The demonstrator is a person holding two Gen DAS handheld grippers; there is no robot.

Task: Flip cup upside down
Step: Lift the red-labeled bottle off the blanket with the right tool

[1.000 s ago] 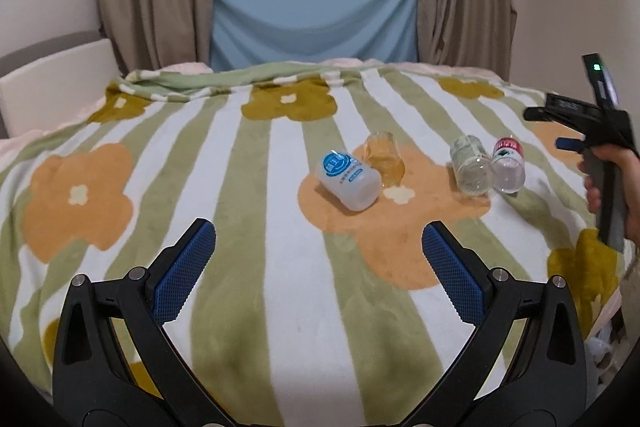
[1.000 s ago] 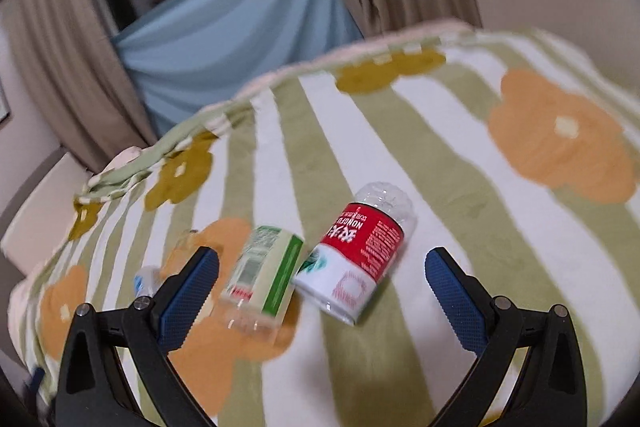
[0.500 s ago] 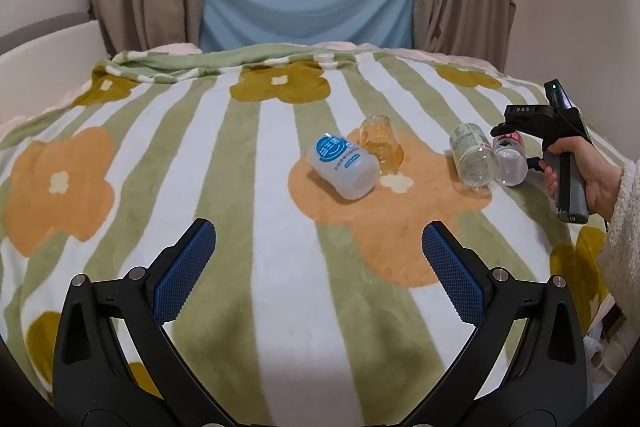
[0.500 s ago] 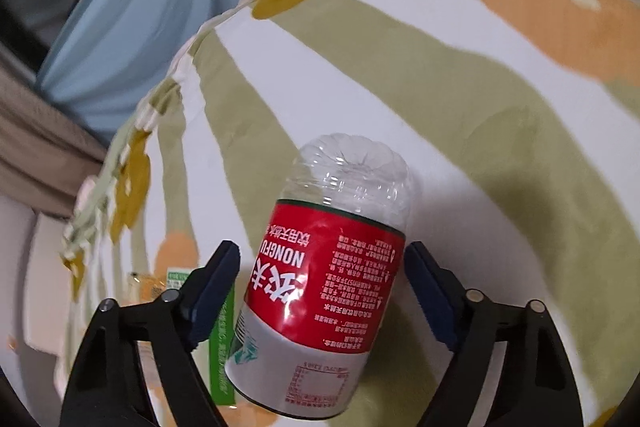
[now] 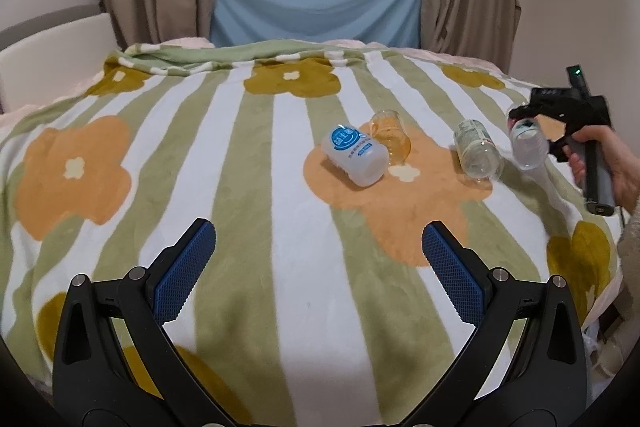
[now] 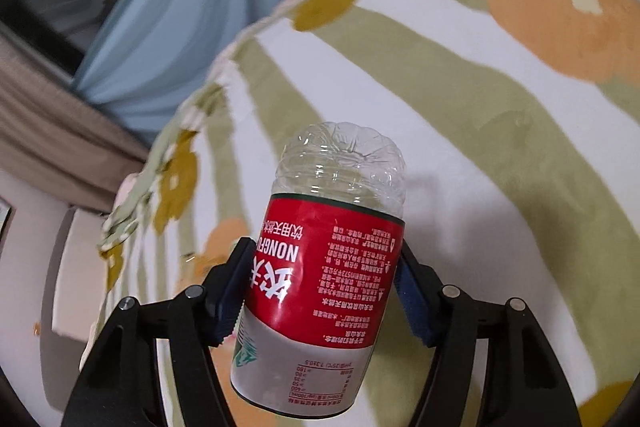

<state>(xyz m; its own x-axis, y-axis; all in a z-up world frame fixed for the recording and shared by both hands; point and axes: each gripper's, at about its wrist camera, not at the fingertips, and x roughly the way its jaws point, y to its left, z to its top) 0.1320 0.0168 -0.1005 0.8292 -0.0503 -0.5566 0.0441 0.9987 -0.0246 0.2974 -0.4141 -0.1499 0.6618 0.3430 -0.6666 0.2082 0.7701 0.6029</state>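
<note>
Right wrist view: the right gripper (image 6: pixel 318 291) is clenched on the red-labelled cut-bottle cup (image 6: pixel 320 267), lifted off the flowered blanket (image 6: pixel 460 99). Its thin plastic wall could buckle or slip from the pads during rotation, and landing on the soft blanket may tip it toward the green-labelled cup (image 5: pixel 478 153) nearby. The left gripper (image 5: pixel 320 267) hangs released.

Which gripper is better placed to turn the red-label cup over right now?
Right. The right gripper is shut on the red-label cup, its pads pressing both sides. The left gripper is open and hangs over bare blanket, well short of any cup.
</note>
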